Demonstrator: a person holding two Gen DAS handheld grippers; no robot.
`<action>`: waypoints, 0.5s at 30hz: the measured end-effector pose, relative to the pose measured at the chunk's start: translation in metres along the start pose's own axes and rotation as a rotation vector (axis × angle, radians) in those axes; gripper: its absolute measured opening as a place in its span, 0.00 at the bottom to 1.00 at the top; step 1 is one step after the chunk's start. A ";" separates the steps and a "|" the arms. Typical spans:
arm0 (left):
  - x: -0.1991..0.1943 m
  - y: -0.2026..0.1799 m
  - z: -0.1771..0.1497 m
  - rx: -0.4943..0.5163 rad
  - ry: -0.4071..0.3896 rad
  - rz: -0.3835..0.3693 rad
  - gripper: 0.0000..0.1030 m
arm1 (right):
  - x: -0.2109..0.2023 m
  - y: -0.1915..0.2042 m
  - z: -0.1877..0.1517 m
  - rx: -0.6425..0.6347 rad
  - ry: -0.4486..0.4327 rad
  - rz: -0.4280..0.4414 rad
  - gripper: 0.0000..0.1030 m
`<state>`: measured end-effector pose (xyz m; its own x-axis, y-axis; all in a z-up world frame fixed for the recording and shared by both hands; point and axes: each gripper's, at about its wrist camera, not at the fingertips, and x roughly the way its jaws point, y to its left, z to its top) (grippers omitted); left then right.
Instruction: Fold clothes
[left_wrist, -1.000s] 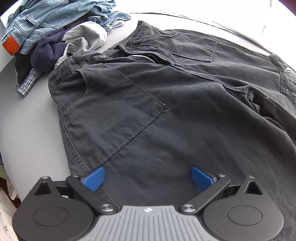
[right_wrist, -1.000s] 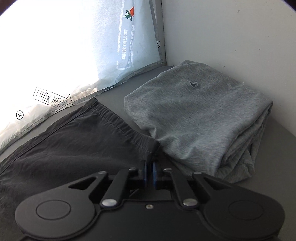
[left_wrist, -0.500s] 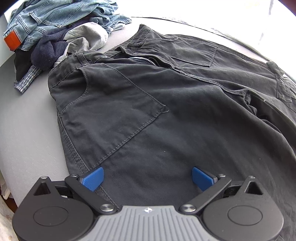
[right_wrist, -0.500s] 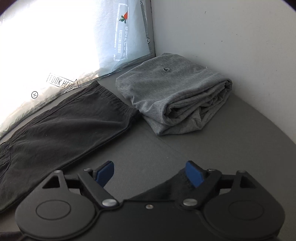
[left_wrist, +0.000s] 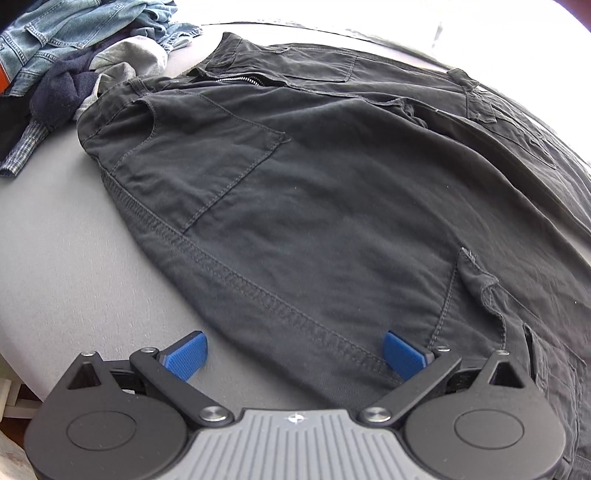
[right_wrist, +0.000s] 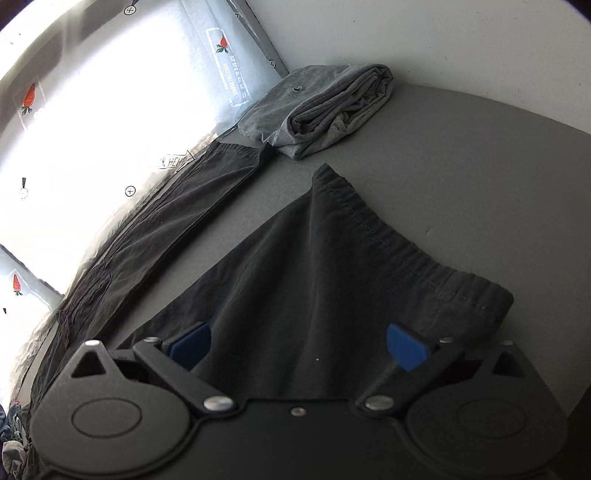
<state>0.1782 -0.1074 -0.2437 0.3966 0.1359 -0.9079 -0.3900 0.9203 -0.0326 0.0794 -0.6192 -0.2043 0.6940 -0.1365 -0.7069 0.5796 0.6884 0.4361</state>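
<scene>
Dark grey cargo trousers (left_wrist: 314, 177) lie spread flat on the grey table (left_wrist: 66, 266), waist toward the far left. My left gripper (left_wrist: 295, 354) is open and empty, just above the near side seam of the trousers. In the right wrist view the two trouser legs run apart: the far leg (right_wrist: 166, 210) lies along the window side and the near leg's hem (right_wrist: 388, 236) lies in front of my right gripper (right_wrist: 299, 343), which is open and empty above that leg.
A folded grey garment (right_wrist: 325, 107) sits in the far corner by the white wall. A pile of unfolded clothes, with blue denim (left_wrist: 74, 29) on top, lies at the table's far left. The table's edge (left_wrist: 14, 365) is close at the near left.
My right gripper let go of the far trouser leg's hem, opened and pulled back over the near leg. My left gripper moved along the side seam, away from the waist.
</scene>
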 end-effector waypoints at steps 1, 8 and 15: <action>-0.001 0.001 -0.003 0.009 0.001 -0.004 0.98 | -0.006 -0.002 -0.007 0.010 -0.010 -0.004 1.00; -0.002 0.005 -0.022 0.059 -0.007 -0.013 0.98 | -0.030 -0.008 -0.033 -0.076 -0.055 -0.169 1.00; 0.000 0.004 -0.027 0.084 -0.025 0.000 1.00 | -0.016 -0.014 -0.041 -0.090 0.006 -0.138 0.78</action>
<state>0.1546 -0.1134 -0.2553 0.4173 0.1441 -0.8973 -0.3192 0.9477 0.0038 0.0429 -0.5979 -0.2222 0.6082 -0.2300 -0.7597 0.6280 0.7248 0.2834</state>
